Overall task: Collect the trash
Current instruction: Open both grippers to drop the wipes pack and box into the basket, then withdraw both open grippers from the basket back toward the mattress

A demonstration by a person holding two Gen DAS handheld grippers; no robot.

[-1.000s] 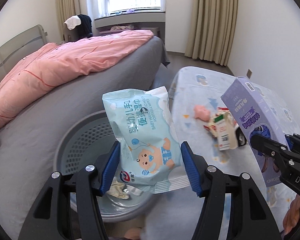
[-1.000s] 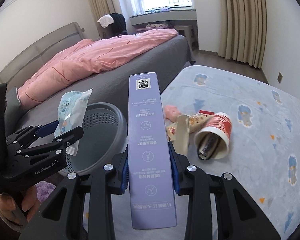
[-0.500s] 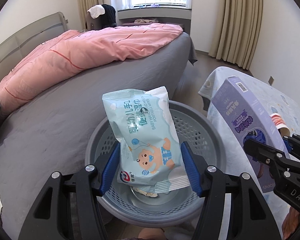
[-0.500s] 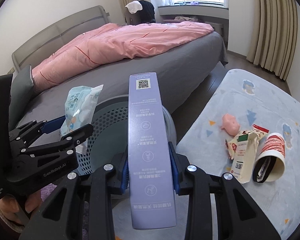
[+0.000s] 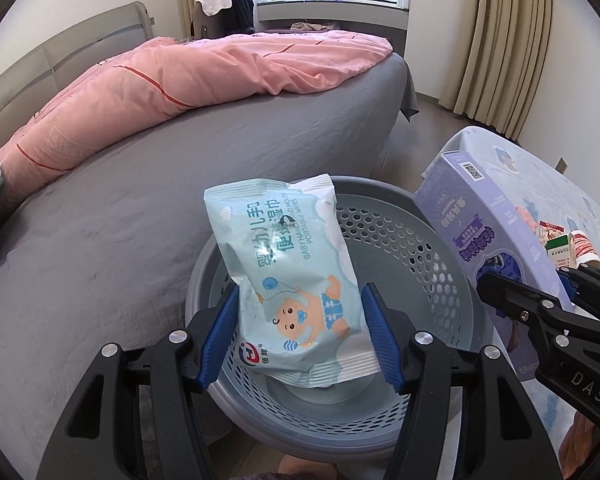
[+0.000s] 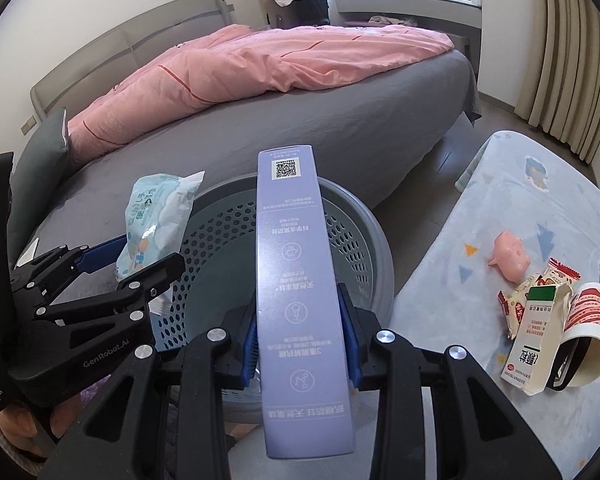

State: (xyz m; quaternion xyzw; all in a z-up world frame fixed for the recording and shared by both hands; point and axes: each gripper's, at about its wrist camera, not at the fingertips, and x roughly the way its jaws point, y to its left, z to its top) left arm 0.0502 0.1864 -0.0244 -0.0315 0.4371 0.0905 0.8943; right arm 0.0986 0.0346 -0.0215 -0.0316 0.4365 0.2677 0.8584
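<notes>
Hovering over basket (image 5: pixel 440 248) rim: wipes pack (image 5: pixel 292 280), purple box (image 6: pixel 300 300).

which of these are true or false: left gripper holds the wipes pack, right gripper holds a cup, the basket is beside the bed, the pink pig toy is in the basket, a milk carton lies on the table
1. The left gripper holds the wipes pack. True.
2. The right gripper holds a cup. False: it holds a purple box; the cup lies on the table.
3. The basket is beside the bed. True.
4. The pink pig toy is in the basket. False: it lies on the table.
5. A milk carton lies on the table. True.
</notes>
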